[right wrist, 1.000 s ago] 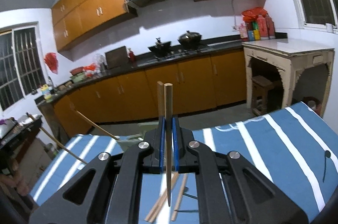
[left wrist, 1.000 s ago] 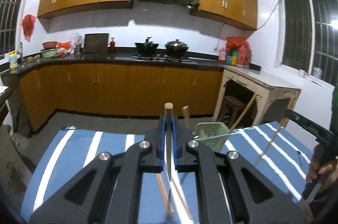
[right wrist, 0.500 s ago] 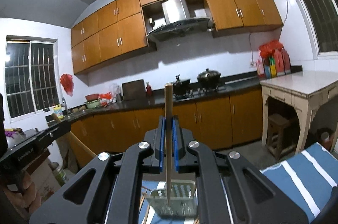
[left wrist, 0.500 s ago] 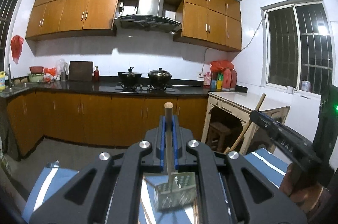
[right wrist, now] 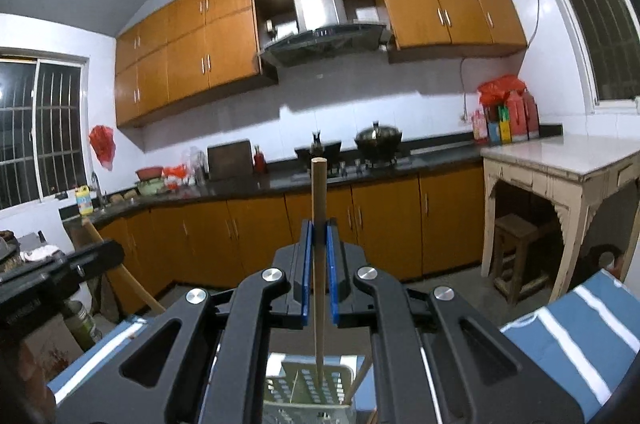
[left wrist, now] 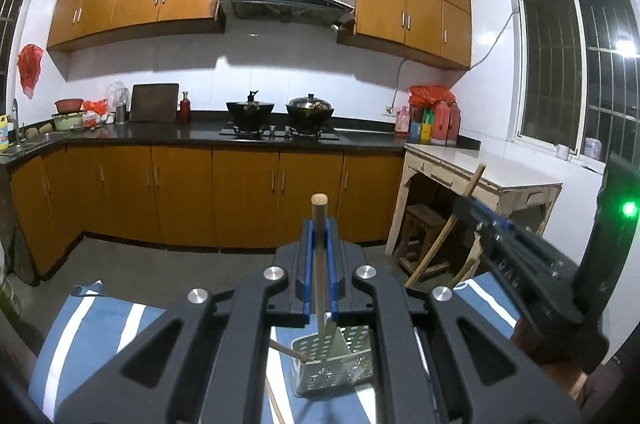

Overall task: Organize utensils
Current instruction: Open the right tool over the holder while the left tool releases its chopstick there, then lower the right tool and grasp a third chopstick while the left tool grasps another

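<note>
Left wrist view shows the left gripper (left wrist: 319, 264) squeezed tight on a knife (left wrist: 320, 256); its wooden handle sticks straight up and its blade points down into the green basket (left wrist: 332, 364) on the blue striped cloth (left wrist: 100, 336); a chopstick leans in the basket too. Right wrist view shows the right gripper (right wrist: 319, 264) pinching a wooden chopstick (right wrist: 319, 244) that stands up tall, its low end over the same basket (right wrist: 308, 388).
</note>
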